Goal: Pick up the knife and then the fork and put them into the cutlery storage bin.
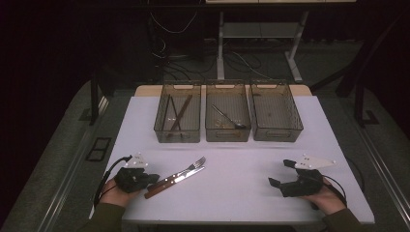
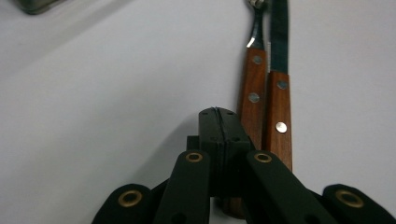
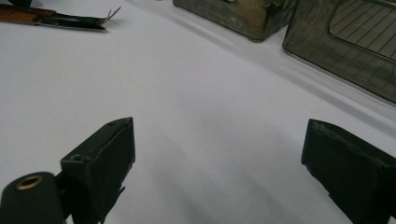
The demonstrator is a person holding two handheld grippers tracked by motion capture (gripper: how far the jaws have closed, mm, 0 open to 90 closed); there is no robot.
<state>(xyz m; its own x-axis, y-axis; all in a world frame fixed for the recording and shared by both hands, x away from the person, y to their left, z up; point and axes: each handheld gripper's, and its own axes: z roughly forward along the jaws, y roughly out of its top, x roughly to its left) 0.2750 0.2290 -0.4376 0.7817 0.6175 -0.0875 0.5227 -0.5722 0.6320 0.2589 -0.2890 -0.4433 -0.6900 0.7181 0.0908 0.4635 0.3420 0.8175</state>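
A fork (image 1: 189, 167) and a knife (image 1: 170, 182), both with wooden handles, lie side by side on the white table (image 1: 232, 193), pointing to the back right. My left gripper (image 1: 153, 178) rests on the table at their handle ends. Its jaws are pressed together with nothing between them. In the left gripper view the shut tips (image 2: 218, 112) sit just left of the fork handle (image 2: 252, 93), with the knife handle (image 2: 279, 116) beyond it. My right gripper (image 1: 281, 173) stands open at the front right, its jaws (image 3: 219, 140) wide apart over bare table.
Three smoky clear bins stand in a row at the back. The left bin (image 1: 177, 136) holds wooden-handled utensils, the middle bin (image 1: 227, 136) a metal utensil, and the right bin (image 1: 278, 135) looks bare. Table edges run close behind both hands.
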